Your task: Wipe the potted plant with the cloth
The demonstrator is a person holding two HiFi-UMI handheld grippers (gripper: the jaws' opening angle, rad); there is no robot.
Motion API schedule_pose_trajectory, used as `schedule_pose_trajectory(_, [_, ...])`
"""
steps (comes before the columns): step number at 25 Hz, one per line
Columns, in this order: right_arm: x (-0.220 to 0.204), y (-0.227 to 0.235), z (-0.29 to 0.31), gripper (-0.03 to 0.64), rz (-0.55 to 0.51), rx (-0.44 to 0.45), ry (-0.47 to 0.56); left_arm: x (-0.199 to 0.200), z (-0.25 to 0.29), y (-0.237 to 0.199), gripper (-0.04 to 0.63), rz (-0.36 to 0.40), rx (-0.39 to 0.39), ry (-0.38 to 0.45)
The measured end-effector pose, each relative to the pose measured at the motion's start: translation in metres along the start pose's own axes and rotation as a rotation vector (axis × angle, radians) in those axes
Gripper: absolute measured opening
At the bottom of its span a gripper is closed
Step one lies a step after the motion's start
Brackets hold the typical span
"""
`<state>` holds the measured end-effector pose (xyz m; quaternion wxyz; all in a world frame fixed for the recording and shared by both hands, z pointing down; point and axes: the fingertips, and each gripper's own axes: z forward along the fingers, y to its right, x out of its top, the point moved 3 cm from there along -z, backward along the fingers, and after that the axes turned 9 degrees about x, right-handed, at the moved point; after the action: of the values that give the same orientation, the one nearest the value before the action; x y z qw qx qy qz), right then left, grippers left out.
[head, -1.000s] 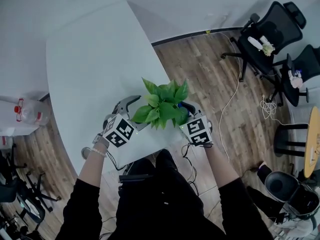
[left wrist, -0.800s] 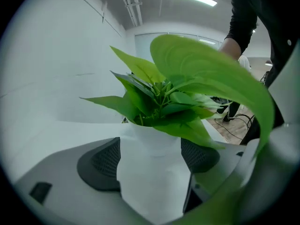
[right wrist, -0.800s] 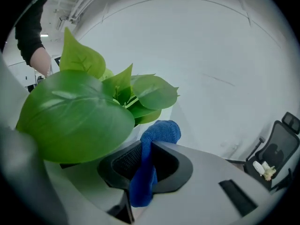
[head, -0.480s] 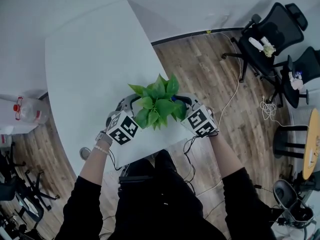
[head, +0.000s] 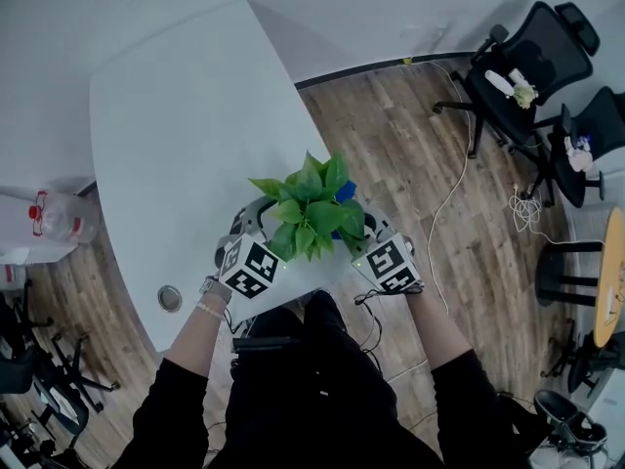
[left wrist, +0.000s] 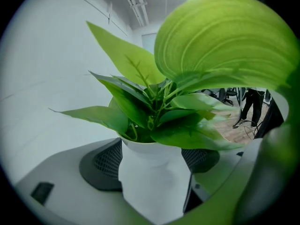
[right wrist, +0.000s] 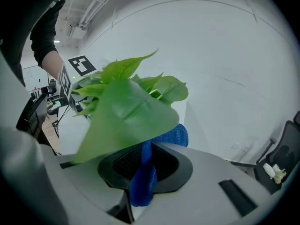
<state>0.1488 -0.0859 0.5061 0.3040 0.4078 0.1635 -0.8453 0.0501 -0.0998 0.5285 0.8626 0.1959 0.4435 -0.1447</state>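
Looking down through the head view, I find the potted plant [head: 311,218] over the near edge of the white tabletop [head: 176,125], between my two claws. Whether it rests on the surface I cannot tell. The left claw [left wrist: 151,163] is clamped on the white pot [left wrist: 152,184], with its dark ribbed pads [left wrist: 101,162] pressed against both sides just under the rim and the leaves spreading above. The right claw [right wrist: 143,170] is closed on the blue cloth [right wrist: 143,184], which is pinched between its jaws. One bunch of the cloth bulges out past the jaws and a fold hangs toward the camera. A broad green leaf [right wrist: 124,121] lies right over this claw, near or touching the cloth. From above, the cloth shows as a blue patch at the plant's right side, under the foliage.
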Motion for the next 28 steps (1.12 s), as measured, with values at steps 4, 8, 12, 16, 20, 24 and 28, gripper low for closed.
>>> schedule_pose_trajectory(4, [-0.008,-0.027,-0.004,0.086,0.029,-0.023,-0.003,-0.002,-0.003,0.003,0.397,-0.028,0.031,-0.014])
schedule_pose_trajectory(8, [-0.011,-0.053,-0.001,0.086,0.041,-0.038,-0.01,-0.003,-0.005,0.006,0.396,-0.048,0.047,-0.032])
schedule_pose_trajectory(12, [-0.007,-0.075,0.005,0.086,0.048,-0.027,-0.01,-0.004,-0.006,0.008,0.396,-0.058,0.063,-0.052])
schedule_pose_trajectory(16, [-0.006,-0.088,0.006,0.086,0.087,-0.026,-0.001,-0.004,-0.009,0.013,0.396,-0.066,0.062,-0.065])
schedule_pose_trajectory(20, [-0.007,-0.101,-0.001,0.086,0.109,-0.008,0.008,-0.004,-0.013,0.02,0.396,-0.065,0.06,-0.069])
schedule_pose_trajectory(24, [-0.01,-0.113,-0.003,0.086,0.096,0.016,0.004,-0.006,-0.014,0.023,0.396,-0.067,0.06,-0.067])
schedule_pose_trajectory(28, [-0.017,-0.105,-0.005,0.086,0.094,0.008,-0.03,-0.007,-0.015,0.024,0.396,-0.07,0.061,-0.067])
